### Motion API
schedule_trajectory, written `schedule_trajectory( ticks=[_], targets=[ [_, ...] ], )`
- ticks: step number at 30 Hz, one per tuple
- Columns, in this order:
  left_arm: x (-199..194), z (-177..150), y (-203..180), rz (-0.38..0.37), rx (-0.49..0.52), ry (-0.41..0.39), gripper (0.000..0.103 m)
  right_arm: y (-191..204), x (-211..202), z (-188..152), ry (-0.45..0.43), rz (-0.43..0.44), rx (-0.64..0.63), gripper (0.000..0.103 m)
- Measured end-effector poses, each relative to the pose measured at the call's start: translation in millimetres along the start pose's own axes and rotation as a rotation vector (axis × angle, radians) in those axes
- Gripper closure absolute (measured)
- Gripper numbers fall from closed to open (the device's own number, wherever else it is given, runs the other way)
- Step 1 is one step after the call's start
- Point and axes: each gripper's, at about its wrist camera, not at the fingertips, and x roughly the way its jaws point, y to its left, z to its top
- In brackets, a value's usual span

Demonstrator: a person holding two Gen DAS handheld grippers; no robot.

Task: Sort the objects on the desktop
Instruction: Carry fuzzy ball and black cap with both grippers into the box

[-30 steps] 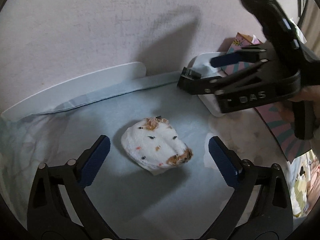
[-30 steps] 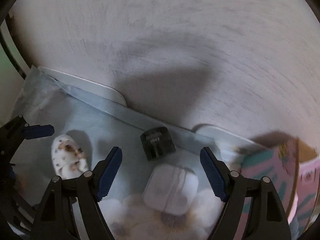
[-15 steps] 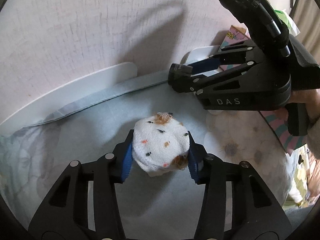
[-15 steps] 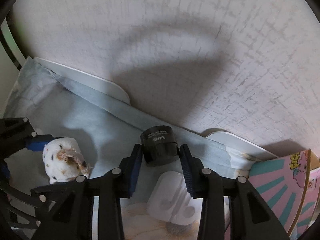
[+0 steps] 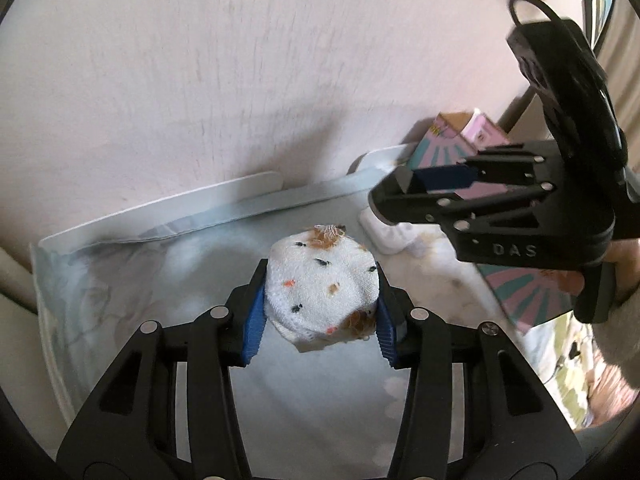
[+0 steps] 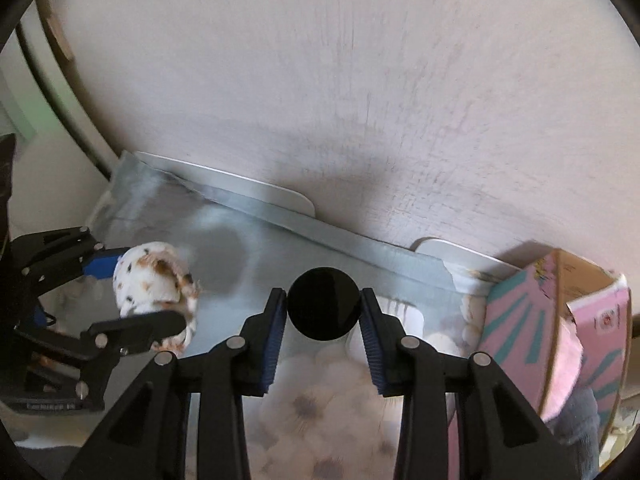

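Note:
My left gripper is shut on a rolled white sock with orange and black flecks, held above the pale blue cloth. It also shows at the left of the right wrist view. My right gripper is shut on a round black jar, held off the cloth; only its dark round end faces the camera. The right gripper shows at the right in the left wrist view.
A pink and teal cardboard box stands open at the right. A small white object lies on the floral cloth. A white board leans against the pink wall behind.
Both grippers closed, the left on the sock and the right on the black jar, and then lifted them off the cloth.

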Motion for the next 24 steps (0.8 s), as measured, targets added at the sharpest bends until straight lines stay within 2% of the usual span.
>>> schedule_trajectory(
  ticks=[8, 14, 20, 24],
  targets=[
    [-49.0, 14.7, -26.3, -0.013, 0.004, -0.031, 0.061, -14.0, -61.6, -10.4, -0.030, 0.004, 0.044, 0.069],
    [-74.3, 41.0, -48.2, -0.031, 0.043, -0.077, 0.061, -32.1, -100.7, -26.6, -0.061, -0.018, 0.090, 0.069],
    [-77.5, 69.4, -75.9, -0.066, 0.079, -0.103, 0.061, -52.2, -118.0, -47.8, -0.078, -0.059, 0.158, 0.069],
    [-66.0, 83.4, -99.3, -0.082, 0.127, -0.087, 0.061, -79.9, -138.0, -66.9, -0.092, -0.088, 0.220, 0.069]
  ],
)
